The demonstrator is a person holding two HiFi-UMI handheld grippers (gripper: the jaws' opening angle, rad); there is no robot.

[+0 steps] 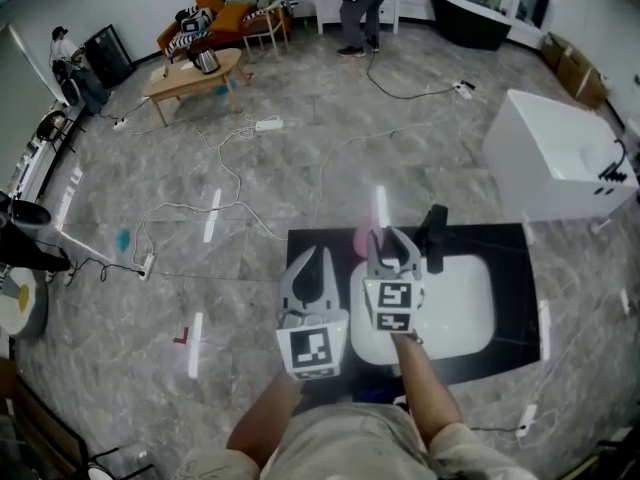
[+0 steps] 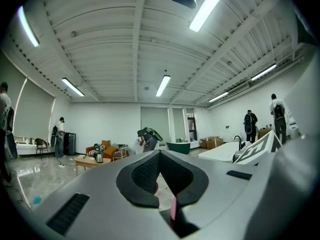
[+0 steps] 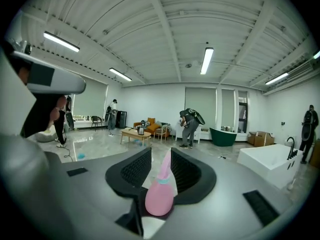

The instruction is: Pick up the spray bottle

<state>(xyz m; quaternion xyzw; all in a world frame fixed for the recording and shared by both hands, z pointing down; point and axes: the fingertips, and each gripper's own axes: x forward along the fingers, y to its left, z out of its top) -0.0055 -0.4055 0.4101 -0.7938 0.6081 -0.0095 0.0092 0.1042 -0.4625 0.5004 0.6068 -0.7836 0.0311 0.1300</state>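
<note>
The right hand-held gripper point(image 3: 161, 156) is straddling the spray bottle point(image 3: 159, 199) beside the sink point(image 1: 460, 308), jaws apart; the left hand-held gripper point(image 2: 160, 153) is hovering closed, empty.

Bright, even indoor light.
Strip lights point(image 3: 208, 60) glared off the glossy floor point(image 1: 213, 215); fisheye bent the edges; the foreground looked perhaps soft.

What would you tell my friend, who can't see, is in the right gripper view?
A pink bottle stands between the open jaws of the right gripper, its thin top pointing up between the black pads. Behind it, a white tub sits at the right and a person bends over far off.
</note>
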